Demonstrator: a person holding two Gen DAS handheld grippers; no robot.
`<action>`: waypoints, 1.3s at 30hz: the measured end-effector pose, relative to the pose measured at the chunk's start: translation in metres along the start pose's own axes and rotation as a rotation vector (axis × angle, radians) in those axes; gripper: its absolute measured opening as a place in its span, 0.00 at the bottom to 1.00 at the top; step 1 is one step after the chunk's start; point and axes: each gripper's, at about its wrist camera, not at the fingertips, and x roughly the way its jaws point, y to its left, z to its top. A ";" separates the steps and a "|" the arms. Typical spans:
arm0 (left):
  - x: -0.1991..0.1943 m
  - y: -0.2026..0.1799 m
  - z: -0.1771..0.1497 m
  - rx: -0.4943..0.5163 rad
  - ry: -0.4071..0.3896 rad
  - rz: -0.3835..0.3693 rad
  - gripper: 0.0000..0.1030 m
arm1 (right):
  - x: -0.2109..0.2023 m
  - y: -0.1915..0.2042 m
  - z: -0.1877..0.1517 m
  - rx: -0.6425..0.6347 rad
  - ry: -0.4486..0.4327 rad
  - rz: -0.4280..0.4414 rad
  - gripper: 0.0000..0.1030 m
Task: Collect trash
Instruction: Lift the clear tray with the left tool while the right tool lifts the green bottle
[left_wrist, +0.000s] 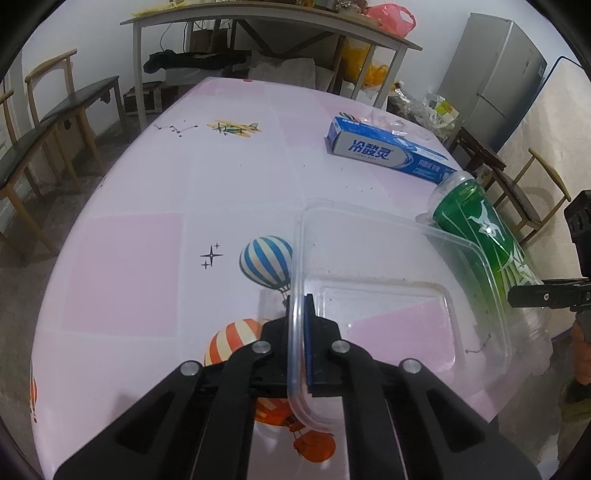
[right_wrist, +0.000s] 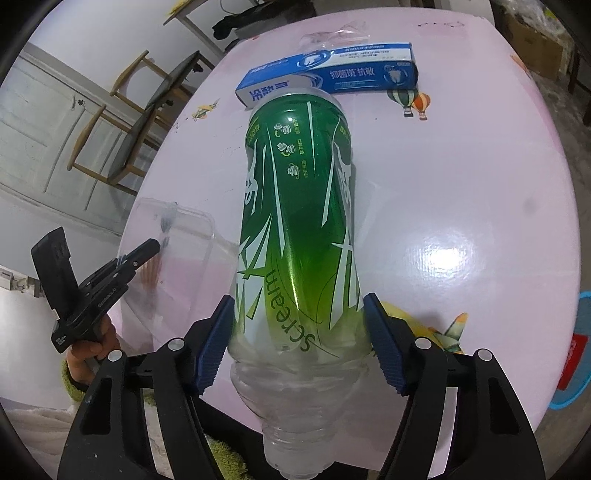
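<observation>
A green-labelled plastic bottle (right_wrist: 295, 206) lies tilted between the blue pads of my right gripper (right_wrist: 298, 301), which presses on both its sides near the neck. Its base points away, toward a blue toothpaste box (right_wrist: 332, 74). In the left wrist view the bottle (left_wrist: 480, 225) leans over the far right corner of a clear plastic container (left_wrist: 369, 218). My left gripper (left_wrist: 301, 306) is shut on that container's near left rim. A crumpled clear wrapper (left_wrist: 384, 123) lies behind the toothpaste box (left_wrist: 388, 151).
Everything sits on a table with a pink balloon-print cloth (left_wrist: 147, 206). Wooden chairs (left_wrist: 55, 122) stand to its left and another chair (left_wrist: 528, 192) to its right. A cluttered grey table (left_wrist: 258, 14) and a fridge (left_wrist: 495, 74) are behind.
</observation>
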 end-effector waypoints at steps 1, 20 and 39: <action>0.000 0.000 0.000 0.000 -0.004 -0.002 0.02 | 0.000 0.000 0.000 0.001 -0.003 0.000 0.64; -0.008 -0.016 0.006 0.038 -0.047 -0.001 0.01 | -0.011 -0.002 -0.007 0.021 -0.077 -0.018 0.63; -0.024 -0.032 0.014 0.084 -0.116 0.011 0.01 | -0.031 -0.009 -0.012 0.059 -0.144 -0.020 0.63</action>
